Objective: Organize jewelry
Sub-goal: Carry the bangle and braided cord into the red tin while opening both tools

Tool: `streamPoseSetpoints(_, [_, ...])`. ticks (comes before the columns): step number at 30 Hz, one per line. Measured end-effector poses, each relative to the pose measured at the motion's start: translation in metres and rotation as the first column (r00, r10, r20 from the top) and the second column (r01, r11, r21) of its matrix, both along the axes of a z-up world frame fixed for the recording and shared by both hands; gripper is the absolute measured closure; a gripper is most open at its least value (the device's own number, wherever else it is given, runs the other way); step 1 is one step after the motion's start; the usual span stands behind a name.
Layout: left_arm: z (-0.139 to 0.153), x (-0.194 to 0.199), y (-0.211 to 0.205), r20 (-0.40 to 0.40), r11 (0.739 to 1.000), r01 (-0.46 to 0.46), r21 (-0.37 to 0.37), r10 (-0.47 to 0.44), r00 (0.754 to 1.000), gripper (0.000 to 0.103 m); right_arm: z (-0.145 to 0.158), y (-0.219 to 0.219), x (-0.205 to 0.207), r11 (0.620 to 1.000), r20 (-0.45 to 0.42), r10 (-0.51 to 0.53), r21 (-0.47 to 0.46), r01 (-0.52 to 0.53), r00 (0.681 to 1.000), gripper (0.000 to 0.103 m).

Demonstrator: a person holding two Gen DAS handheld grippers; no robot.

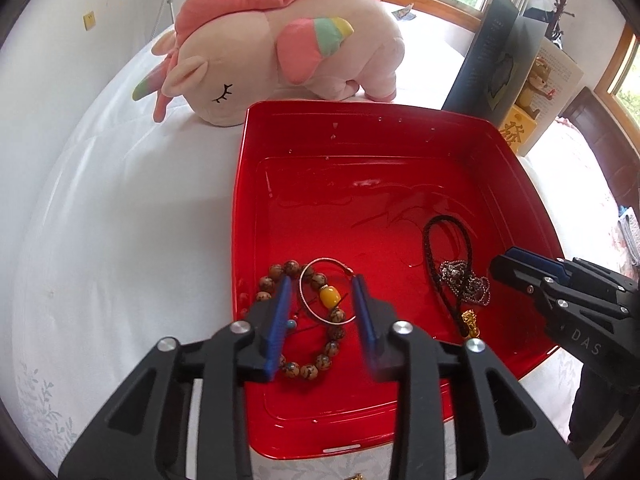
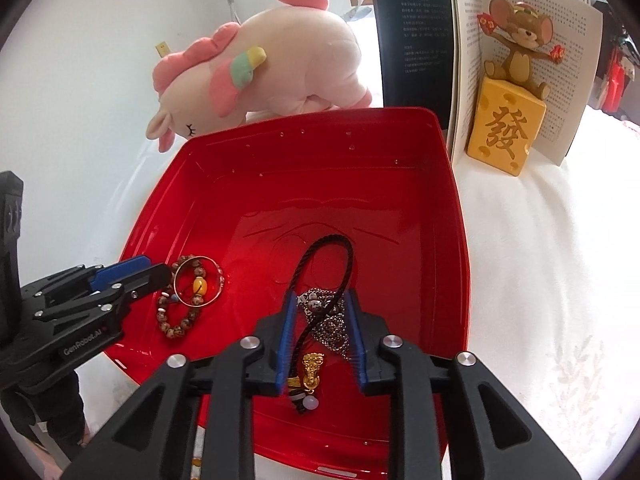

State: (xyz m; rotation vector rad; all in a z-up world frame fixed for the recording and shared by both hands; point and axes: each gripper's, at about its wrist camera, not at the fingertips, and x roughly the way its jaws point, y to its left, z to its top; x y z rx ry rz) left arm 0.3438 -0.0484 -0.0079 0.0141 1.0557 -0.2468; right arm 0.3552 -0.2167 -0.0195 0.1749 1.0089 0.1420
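A wooden bead bracelet (image 1: 310,330) with an amber bead is lying in the near left part of the red tray (image 1: 400,136), and a thin metal bangle (image 1: 326,290) is resting on top of it, overlapping its upper half. Toward the tray's right side a black cord necklace (image 1: 434,264) with a gold charm is lying tangled with a silver ball chain (image 1: 472,286). The left claw (image 1: 324,320) is hovering over the bracelet and bangle with its blue pads spread wide on either side of them, gripping nothing. The right claw (image 2: 320,340) is likewise standing open, its pads flanking the cord and chain without pinching them. The tray is sitting on a white bedspread (image 1: 120,220); behind it a pink unicorn plush (image 1: 288,40) is lying, with an open book (image 2: 460,40) and a mouse figurine (image 2: 516,56) on a yellow block standing at the right
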Motion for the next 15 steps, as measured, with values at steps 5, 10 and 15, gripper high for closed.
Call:
streamPoseSetpoints(5, [0.0011,-0.0007,-0.0003,0.002,1.000,0.000,0.001,0.000,1.000,0.067,0.0005,0.0006,-0.0014,1.000,0.006,-0.008,-0.007,0.008,1.000,0.071])
streamPoseSetpoints(10, [0.0048,-0.0040,-0.0014,0.010,1.000,0.005,0.006,-0.005,1.000,0.058,0.0004,0.0000,-0.0030,1.000,0.006,-0.016,-0.009,0.016,1.000,0.071])
streamPoseSetpoints(15, [0.0092,-0.0090,-0.0011,0.019,1.000,0.012,0.004,-0.012,1.000,0.054,0.0068,0.0036,-0.0080,1.000,0.023,-0.010,-0.015,0.010,1.000,0.070])
